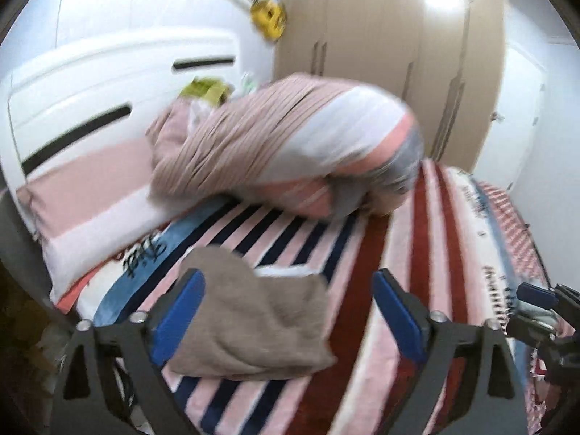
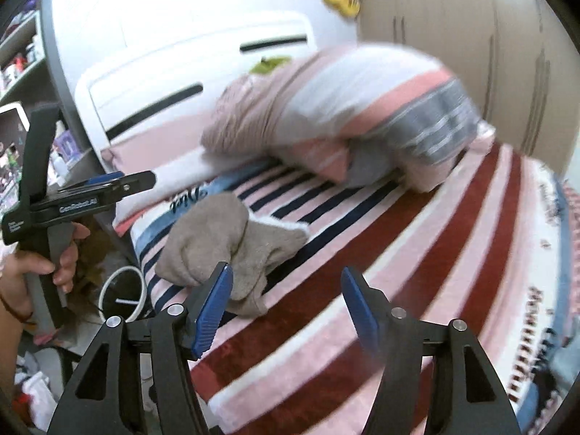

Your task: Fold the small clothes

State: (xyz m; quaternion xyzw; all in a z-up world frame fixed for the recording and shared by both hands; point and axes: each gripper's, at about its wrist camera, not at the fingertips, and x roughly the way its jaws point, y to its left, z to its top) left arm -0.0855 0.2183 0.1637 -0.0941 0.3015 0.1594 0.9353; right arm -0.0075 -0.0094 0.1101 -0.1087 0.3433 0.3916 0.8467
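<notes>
A crumpled taupe garment (image 1: pixel 253 322) lies on the striped blanket (image 1: pixel 409 253), in front of the rolled duvet (image 1: pixel 290 145); the left gripper (image 1: pixel 290 311) gapes wide above it, empty; the right gripper (image 2: pixel 286 301), spread and empty, sits just right of the garment.

Left gripper (image 1: pixel 290 311): blue-padded fingers (image 1: pixel 181 308) spread wide, holding nothing. Right gripper (image 2: pixel 286 304): fingers (image 2: pixel 214 311) likewise wide apart, nothing between them. In the right wrist view the person's left hand (image 2: pixel 43 272) wraps the left gripper's handle, gripper levelled forward.
</notes>
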